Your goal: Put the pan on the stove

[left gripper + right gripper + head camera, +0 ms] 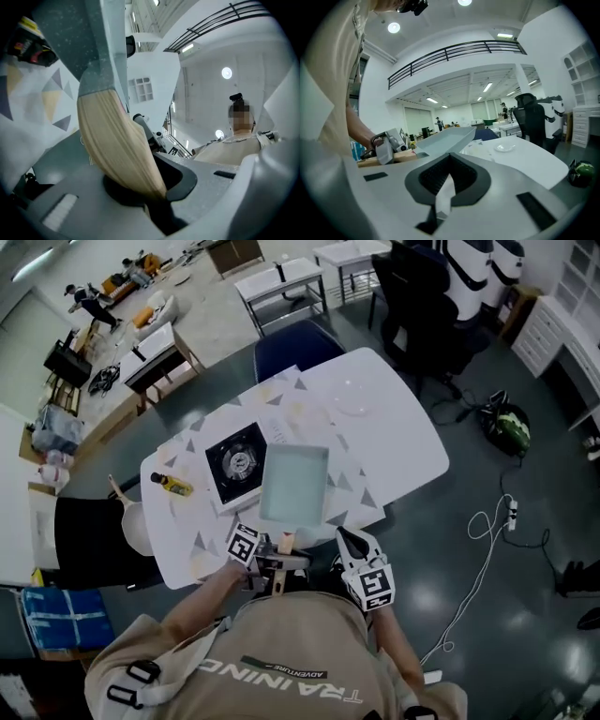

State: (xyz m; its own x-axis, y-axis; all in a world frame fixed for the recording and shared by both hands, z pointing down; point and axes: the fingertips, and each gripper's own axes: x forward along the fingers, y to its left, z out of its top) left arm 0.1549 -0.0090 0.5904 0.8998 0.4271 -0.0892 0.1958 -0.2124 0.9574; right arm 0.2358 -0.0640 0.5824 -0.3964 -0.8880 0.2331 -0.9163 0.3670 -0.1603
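A pale rectangular pan [293,484] with a wooden handle [286,542] is over the white table [403,446], just right of the portable stove [236,463] and overlapping its right edge. My left gripper [278,559] is shut on that handle at the table's near edge. In the left gripper view the wooden handle [117,140] runs between the jaws of the left gripper [140,187] up to the pan's grey underside [101,42]. My right gripper [354,545] hovers at the near edge right of the handle. In its own view the right gripper [447,180] is shut and empty, and the pan [445,139] looks tilted.
A yellow and black tool [173,486] lies left of the stove. A clear dish [354,395] sits at the table's far side, with a blue chair [298,341] behind it. A white cable and power strip [511,514] lie on the floor at right.
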